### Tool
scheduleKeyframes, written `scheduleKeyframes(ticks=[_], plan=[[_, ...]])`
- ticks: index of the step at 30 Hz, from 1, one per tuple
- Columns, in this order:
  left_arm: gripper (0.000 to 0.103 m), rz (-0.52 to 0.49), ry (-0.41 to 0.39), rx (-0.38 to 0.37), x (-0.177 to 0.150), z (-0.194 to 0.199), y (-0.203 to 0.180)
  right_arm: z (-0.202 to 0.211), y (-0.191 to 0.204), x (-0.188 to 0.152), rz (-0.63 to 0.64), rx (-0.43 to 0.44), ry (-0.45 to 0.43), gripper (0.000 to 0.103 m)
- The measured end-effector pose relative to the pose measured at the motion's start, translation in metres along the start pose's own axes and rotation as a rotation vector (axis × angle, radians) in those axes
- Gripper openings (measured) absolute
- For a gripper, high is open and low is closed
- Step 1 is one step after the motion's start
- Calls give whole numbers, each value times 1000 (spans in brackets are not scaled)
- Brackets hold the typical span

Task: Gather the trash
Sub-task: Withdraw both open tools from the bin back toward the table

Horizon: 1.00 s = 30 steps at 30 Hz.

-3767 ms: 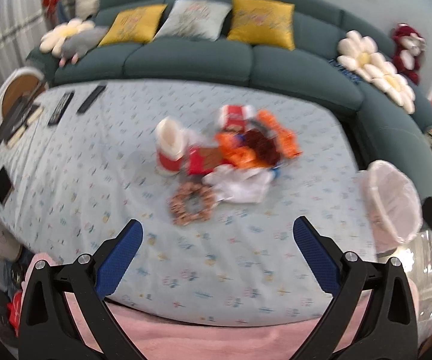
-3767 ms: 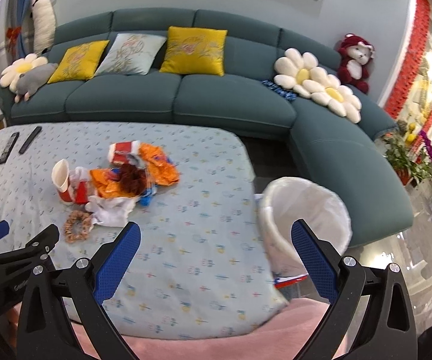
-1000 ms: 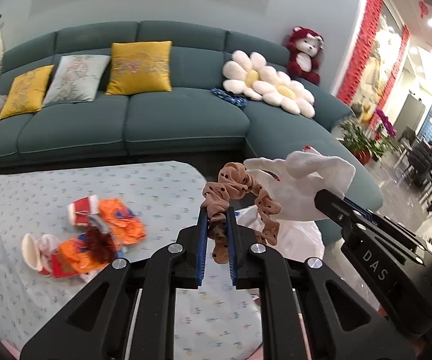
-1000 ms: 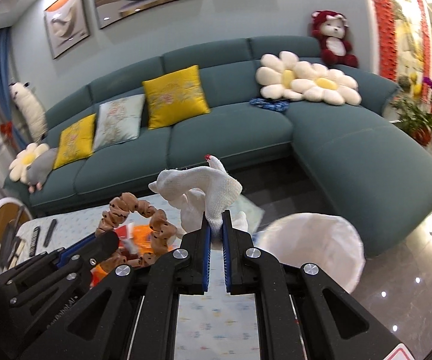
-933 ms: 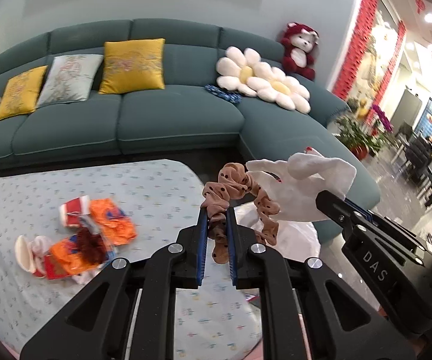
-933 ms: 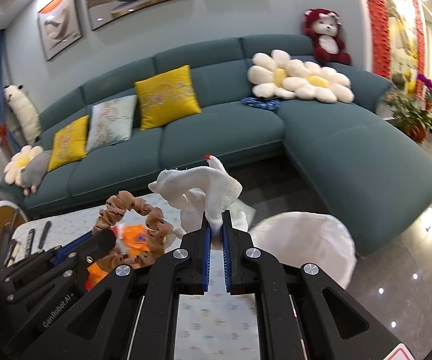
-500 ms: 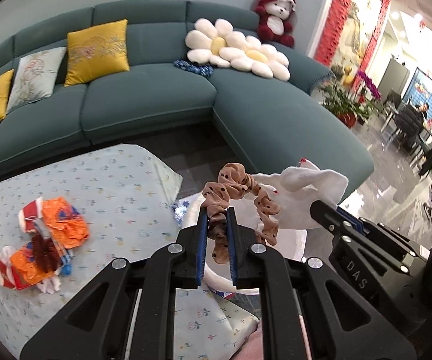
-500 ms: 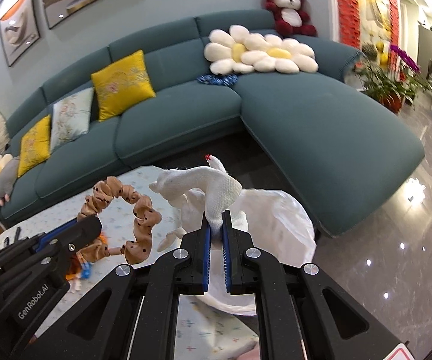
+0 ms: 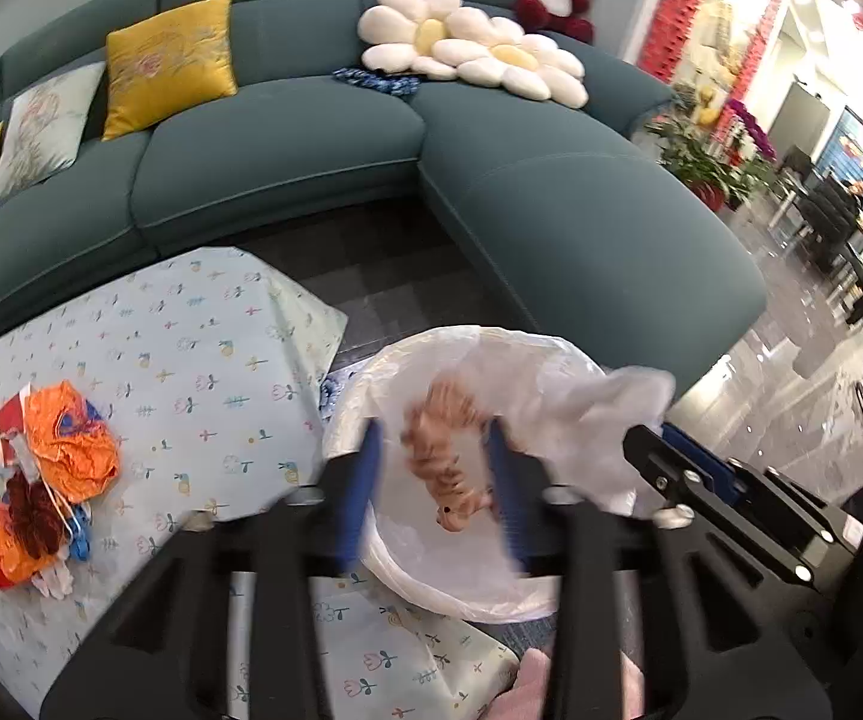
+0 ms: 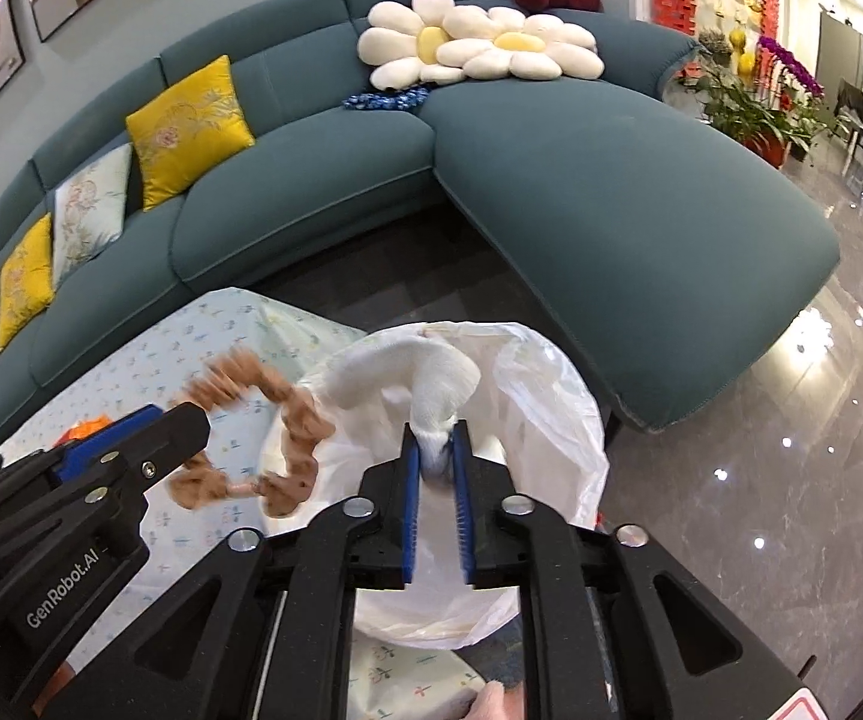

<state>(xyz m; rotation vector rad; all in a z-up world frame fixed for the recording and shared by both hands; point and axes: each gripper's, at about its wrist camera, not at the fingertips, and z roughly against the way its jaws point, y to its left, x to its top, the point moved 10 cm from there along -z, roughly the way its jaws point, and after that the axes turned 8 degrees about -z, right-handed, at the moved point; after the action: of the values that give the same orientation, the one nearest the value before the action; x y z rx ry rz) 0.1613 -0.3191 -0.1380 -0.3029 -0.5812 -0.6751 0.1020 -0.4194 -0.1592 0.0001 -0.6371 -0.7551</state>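
Brown and blurred, the scrunchie (image 9: 449,462) hangs lengthwise between the left gripper (image 9: 434,483)'s opening pads, over the white-lined trash bin (image 9: 371,546), apparently loose from both. The right gripper (image 10: 436,483), also opening, has the white cloth (image 10: 431,384) between its narrowly parted pads, draped toward the sofa (image 10: 611,180). Only the left wrist view shows the orange wrappers (image 9: 65,444) left on the flowered tablecloth (image 9: 191,348). The right wrist view shows the scrunchie's full loop beside the left gripper.

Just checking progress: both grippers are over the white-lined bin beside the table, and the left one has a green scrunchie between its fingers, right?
Not quite: the scrunchie between the opening left gripper fingers is brown, as the left wrist view shows. Both grippers are over the bin.
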Motion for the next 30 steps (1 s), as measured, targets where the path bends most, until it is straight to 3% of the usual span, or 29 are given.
scheduleKeyframes(ticks=[1, 4, 13, 30], plan=[[54, 16, -4, 5, 0, 0, 3, 0, -1, 1, -2, -9, -4, 28], [54, 40, -5, 6, -2, 0, 11, 2, -2, 1, -7, -19, -18, 39], [55, 90, -17, 20, -10, 18, 36, 13, 14, -5, 3, -6, -22, 45], [62, 226, -87, 111, -42, 78, 124, 55, 105, -34, 100, 78, -41, 49]])
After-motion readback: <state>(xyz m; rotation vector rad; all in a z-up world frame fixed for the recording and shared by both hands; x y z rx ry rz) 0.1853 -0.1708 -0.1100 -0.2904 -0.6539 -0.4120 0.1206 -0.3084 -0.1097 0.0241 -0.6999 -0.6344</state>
